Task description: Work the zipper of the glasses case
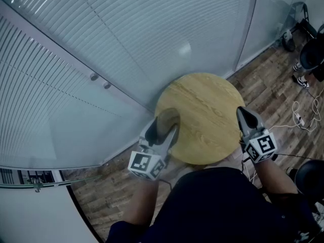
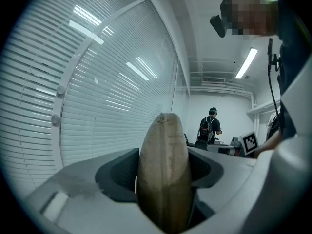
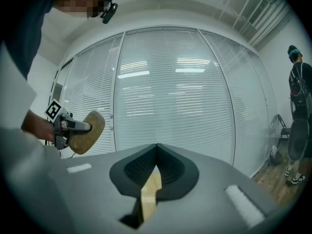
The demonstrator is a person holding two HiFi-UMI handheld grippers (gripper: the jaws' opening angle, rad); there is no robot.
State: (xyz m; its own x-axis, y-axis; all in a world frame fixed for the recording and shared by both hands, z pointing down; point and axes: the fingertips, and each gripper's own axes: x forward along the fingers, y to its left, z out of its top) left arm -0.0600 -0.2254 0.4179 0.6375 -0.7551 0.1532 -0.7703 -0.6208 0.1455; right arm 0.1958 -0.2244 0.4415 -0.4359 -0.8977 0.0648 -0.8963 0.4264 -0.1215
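Left gripper [image 1: 164, 129]: fingers [image 2: 117, 172] clenched on the tan, oval, fabric-covered glasses case [image 2: 163, 174], one pad on each broad face, narrow edge of the case facing the camera. A seam runs up that edge; it may be the zipper line, but the view is too soft to confirm, and no pull tab can be made out. In the head view the glasses case [image 1: 169, 119] sits over the near-left rim of the round light-wood bench [image 1: 212, 105]; in the right gripper view the case [image 3: 87, 130] shows in the air against the white slatted blinds [image 3: 170, 96], long axis tilted. Right gripper [image 1: 246, 114]: fingers pressed together with nothing between them, over the right rim of the bench, well apart from the case. Its own view confirms the pads meeting [image 3: 157, 147], with only a sliver of bench wood below them. Wood-plank floor [image 1: 273, 85] around the bench. A person with a backpack [image 2: 210, 126] stands at the far end of the room.
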